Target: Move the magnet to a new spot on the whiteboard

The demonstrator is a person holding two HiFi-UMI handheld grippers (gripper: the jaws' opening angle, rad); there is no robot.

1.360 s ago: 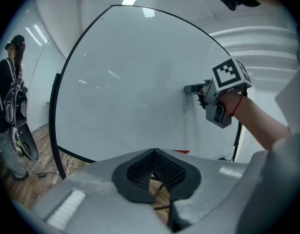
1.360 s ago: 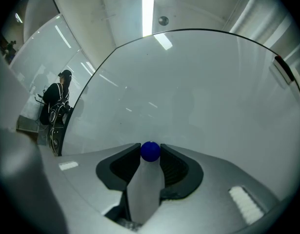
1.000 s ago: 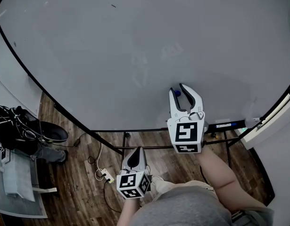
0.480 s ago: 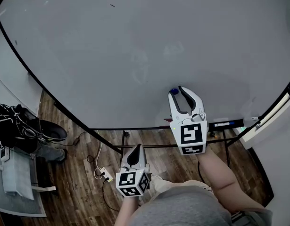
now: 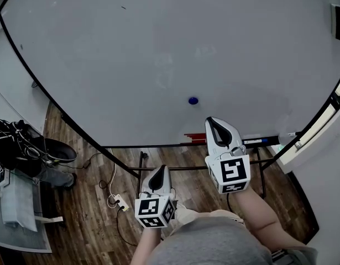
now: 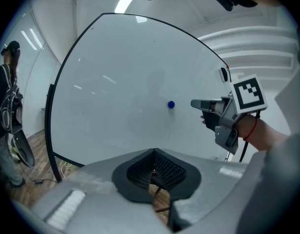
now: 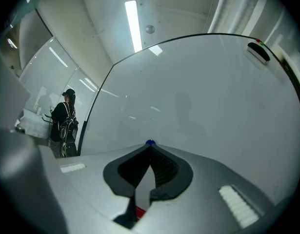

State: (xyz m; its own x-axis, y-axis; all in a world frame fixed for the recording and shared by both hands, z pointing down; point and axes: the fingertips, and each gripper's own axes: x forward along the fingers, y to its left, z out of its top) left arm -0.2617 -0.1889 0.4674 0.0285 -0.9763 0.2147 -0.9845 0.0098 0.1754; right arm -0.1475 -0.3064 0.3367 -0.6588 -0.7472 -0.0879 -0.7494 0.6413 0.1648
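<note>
The small blue magnet (image 5: 193,100) sticks alone on the whiteboard (image 5: 158,48), low and right of its middle. My right gripper (image 5: 212,120) hangs below and right of the magnet, apart from the board. Its jaws have just been closing and stand shut with nothing between them. In the right gripper view the magnet (image 7: 150,142) peeks just over the closed fingertips. My left gripper (image 5: 161,170) is lower, near my body, shut and empty. The left gripper view shows the magnet (image 6: 170,104) with the right gripper (image 6: 194,103) pointing at it from the right.
A black eraser (image 5: 339,21) clings to the board's top right corner. The tray (image 5: 258,142) under the board holds markers and a red object (image 5: 194,138). A person with a backpack (image 5: 26,153) stands at the left. A cable and power strip (image 5: 121,204) lie on the wooden floor.
The right gripper's open jaws were around the magnet; it has drawn back from the board towards me and its jaws have closed empty. The magnet stays on the board.
</note>
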